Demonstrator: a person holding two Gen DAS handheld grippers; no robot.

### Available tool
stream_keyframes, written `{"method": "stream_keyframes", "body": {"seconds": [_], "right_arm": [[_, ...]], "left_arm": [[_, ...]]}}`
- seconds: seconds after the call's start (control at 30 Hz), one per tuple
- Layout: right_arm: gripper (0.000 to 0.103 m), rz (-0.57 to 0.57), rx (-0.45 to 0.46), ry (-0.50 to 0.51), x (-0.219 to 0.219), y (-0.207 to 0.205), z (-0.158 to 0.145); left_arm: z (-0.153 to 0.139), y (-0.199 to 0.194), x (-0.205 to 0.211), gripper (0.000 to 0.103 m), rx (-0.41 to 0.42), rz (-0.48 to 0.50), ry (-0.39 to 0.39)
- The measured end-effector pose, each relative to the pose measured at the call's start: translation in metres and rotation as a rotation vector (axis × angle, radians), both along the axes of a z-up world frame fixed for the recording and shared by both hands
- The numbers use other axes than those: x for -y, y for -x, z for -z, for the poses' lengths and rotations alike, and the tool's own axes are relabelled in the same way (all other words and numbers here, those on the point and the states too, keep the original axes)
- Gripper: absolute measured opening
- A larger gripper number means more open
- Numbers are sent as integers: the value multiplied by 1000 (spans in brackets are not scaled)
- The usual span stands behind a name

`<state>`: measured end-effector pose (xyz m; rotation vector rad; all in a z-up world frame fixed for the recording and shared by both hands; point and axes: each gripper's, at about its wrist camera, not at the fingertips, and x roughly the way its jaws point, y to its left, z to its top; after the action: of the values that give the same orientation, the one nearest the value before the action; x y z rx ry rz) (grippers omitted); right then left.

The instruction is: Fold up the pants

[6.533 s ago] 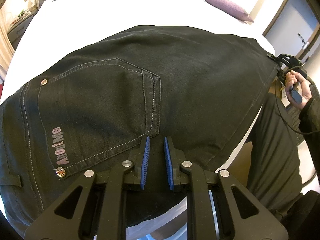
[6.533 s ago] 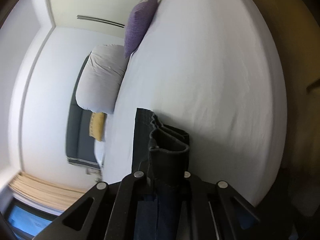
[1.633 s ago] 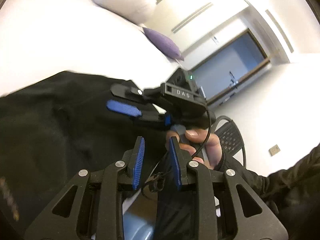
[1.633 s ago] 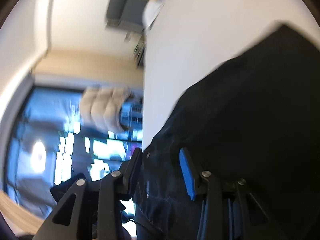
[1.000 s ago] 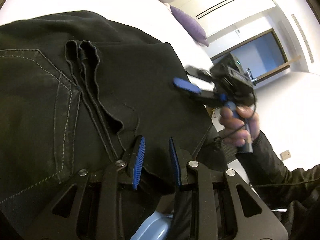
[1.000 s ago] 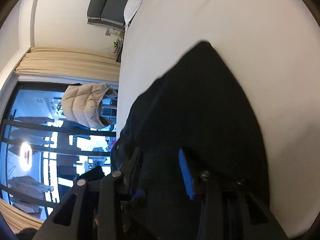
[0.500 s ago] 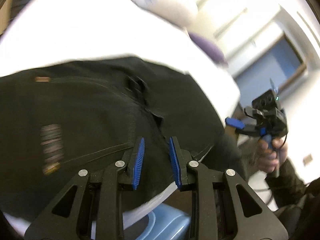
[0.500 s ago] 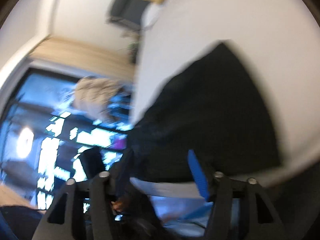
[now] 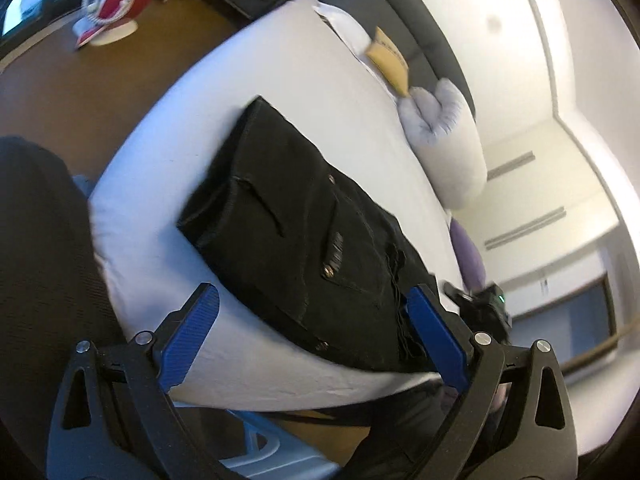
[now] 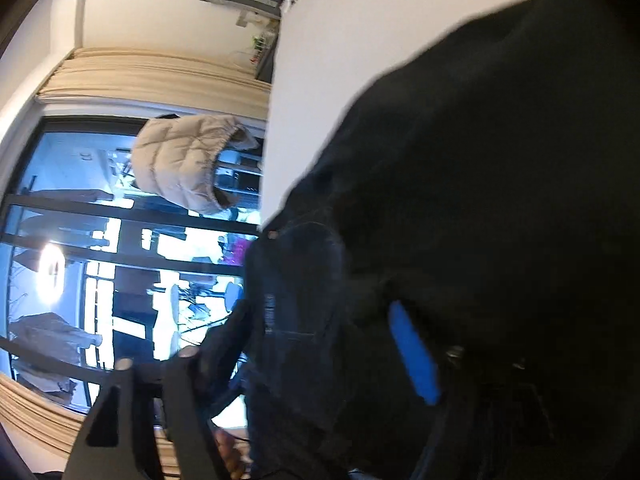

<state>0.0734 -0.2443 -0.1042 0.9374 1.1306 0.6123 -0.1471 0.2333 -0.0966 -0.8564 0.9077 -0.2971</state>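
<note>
Landmark: bed, white sheet, used as reference for all positions below

Pants: black pants lie folded into a compact oblong on the bed, near its front edge; a back pocket with a small logo patch and rivets faces up; one short end points toward the head of the bed, the other toward the bed corner at lower right of the left wrist view; in the right wrist view the same dark cloth fills most of the frame against the white sheet

Left tool: left tool spread wide, blue pads far apart, nothing between them; it hovers off the front edge of the bed, apart from the pants

Right tool: right tool is close against the dark cloth; one blue pad shows, the other finger is dark and partly hidden; the fingers stand apart with cloth seen between them; whether they grip it cannot be told; in the left wrist view its black body sits at the pants' end by the bed corner

Pillows: grey-white pillow and purple cushion lie at the head of the bed, well apart from the pants

Beyond the bed: beige puffer jacket hangs before a dark-framed window
</note>
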Motion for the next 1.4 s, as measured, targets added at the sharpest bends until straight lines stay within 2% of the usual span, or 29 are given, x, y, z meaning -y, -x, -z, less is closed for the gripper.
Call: {"method": "stream_keyframes", "body": {"seconds": [0.07, 0.17, 0.27, 0.37, 0.5, 0.53, 0.6, 0.63, 0.67, 0.77, 0.93, 1.07, 1.2, 1.27, 1.4], "right_arm": [[81, 7, 39, -44, -1, 2, -12], [81, 18, 50, -107, 2, 5, -13], [81, 9, 35, -122, -5, 2, -14], [81, -7, 37, -136, -14, -4, -18], [81, 0, 17, -144, -13, -13, -15], [81, 7, 5, -135, -10, -14, -12], [81, 11, -8, -125, -12, -18, -8], [81, 10, -16, -120, -11, -19, -6], [81, 7, -21, -117, -11, -20, -5], [81, -8, -26, -109, -10, -20, -3], [81, -12, -60, -103, -5, -25, 6], [81, -57, -99, -27, -18, -34, 20], [85, -99, -87, 18, -29, -40, 15], [85, -74, -92, 2, -21, -41, 7], [87, -27, -29, -115, 10, -34, -22]], "left_arm": [[10, -4, -6, 96, -17, -19, 47], [30, -17, -20, 96, -36, -34, 126], [52, -30, -27, 96, -80, -67, 197], [71, -33, -38, 96, -83, -106, 283], [82, -40, -45, 94, -71, -122, 319], [83, -43, -46, 91, -64, -123, 320], [85, -51, -47, 68, -68, -117, 305], [84, -55, -44, 44, -80, -114, 303], [84, -60, -41, 27, -98, -114, 297], [67, -73, -25, 21, -90, -110, 250], [22, -81, -7, 18, 3, -37, 110], [-18, -94, 23, 18, 84, 44, -2], [-54, -108, 69, 18, 168, 160, -122], [-67, -121, 102, 18, 200, 225, -171], [-82, -129, 170, 18, 248, 370, -264]]}}
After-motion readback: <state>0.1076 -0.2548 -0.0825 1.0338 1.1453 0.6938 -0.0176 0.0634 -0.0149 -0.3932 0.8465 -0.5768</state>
